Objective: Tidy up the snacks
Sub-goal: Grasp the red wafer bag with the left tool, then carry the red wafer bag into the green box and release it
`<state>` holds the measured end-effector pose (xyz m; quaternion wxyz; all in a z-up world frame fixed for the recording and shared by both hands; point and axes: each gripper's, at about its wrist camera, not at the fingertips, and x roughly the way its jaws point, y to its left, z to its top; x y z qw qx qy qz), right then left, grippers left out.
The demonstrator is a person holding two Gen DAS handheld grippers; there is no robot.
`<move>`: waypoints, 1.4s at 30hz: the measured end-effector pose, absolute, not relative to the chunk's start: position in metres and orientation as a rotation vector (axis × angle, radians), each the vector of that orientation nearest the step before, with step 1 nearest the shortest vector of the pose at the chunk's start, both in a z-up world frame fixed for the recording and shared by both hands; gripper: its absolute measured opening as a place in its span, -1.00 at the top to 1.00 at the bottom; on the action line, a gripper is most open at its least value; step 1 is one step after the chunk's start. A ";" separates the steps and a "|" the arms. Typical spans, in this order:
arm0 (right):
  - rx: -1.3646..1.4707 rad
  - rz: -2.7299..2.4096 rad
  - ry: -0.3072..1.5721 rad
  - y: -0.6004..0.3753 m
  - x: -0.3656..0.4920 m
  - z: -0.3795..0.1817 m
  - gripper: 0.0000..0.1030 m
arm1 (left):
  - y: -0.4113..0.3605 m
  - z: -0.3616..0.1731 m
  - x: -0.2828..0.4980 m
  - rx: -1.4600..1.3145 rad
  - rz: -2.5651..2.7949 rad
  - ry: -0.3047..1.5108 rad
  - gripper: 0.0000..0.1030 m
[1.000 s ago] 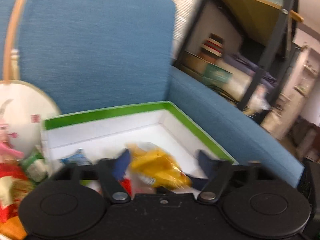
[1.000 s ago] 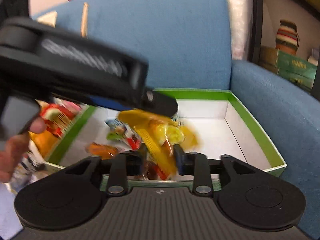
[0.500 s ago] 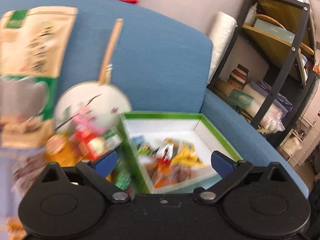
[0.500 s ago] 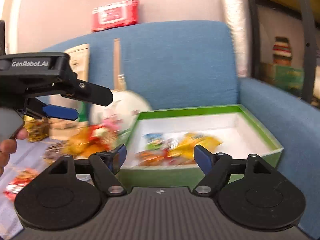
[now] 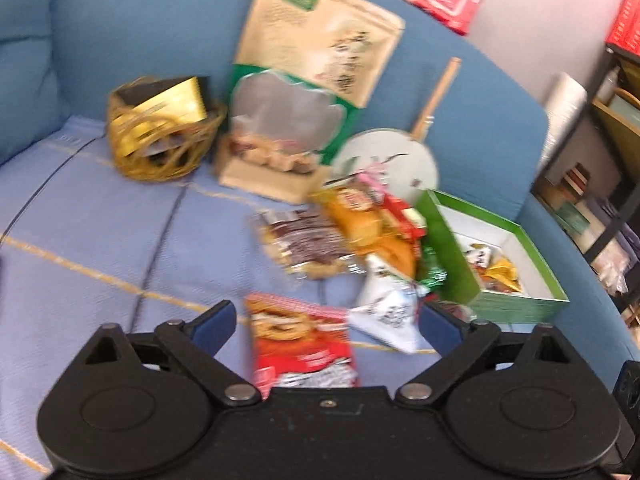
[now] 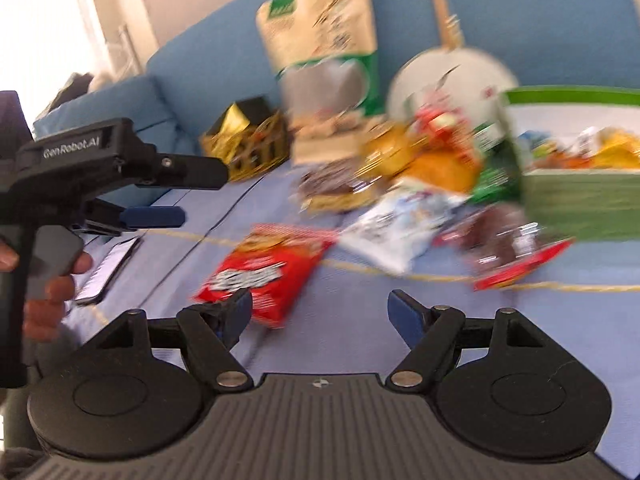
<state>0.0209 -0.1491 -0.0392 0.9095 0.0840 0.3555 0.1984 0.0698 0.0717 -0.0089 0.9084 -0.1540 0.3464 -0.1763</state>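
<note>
A green-rimmed white box (image 5: 516, 304) (image 6: 576, 200) sits at the right on the sofa with several small snack packets inside. Loose snack bags lie left of it: a red bag (image 5: 300, 340) (image 6: 260, 268), a white bag (image 5: 388, 312) (image 6: 396, 224), a brown bag (image 5: 308, 244), an orange bag (image 5: 368, 228) and a red-edged dark packet (image 6: 516, 252). My left gripper (image 5: 326, 324) is open and empty above the red bag. My right gripper (image 6: 320, 312) is open and empty, beside the red bag's near end. The left gripper also shows in the right wrist view (image 6: 156, 216).
A large tan-and-green pouch (image 5: 304, 88) leans on the blue sofa back. A gold wire basket (image 5: 160, 136) stands left of it. A round white fan (image 5: 388, 160) leans behind the snacks. A phone (image 6: 108, 268) lies on the blue blanket. A shelf (image 5: 600, 184) stands at right.
Both grippers opened, let the snacks go into the box, then pulled back and swung left. The view now takes in the loose snack pile on the blanket.
</note>
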 end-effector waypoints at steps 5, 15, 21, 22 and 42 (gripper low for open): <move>0.203 0.454 0.787 -0.121 0.047 -0.048 -1.00 | 0.086 -0.027 0.077 -0.379 -0.419 0.758 -1.00; 0.262 0.484 0.850 -0.131 0.040 -0.060 0.48 | 0.083 -0.063 0.099 -0.452 -0.461 0.856 -0.67; 0.217 0.410 0.847 -0.158 0.014 -0.051 0.49 | 0.045 -0.069 0.100 -0.423 -0.599 0.911 0.41; 0.221 0.395 0.843 -0.163 0.013 -0.050 0.46 | 0.039 -0.070 0.100 -0.420 -0.611 0.911 0.42; 0.267 0.335 0.819 -0.167 0.021 -0.050 -0.24 | 0.019 -0.059 0.094 -0.349 -0.596 0.910 0.40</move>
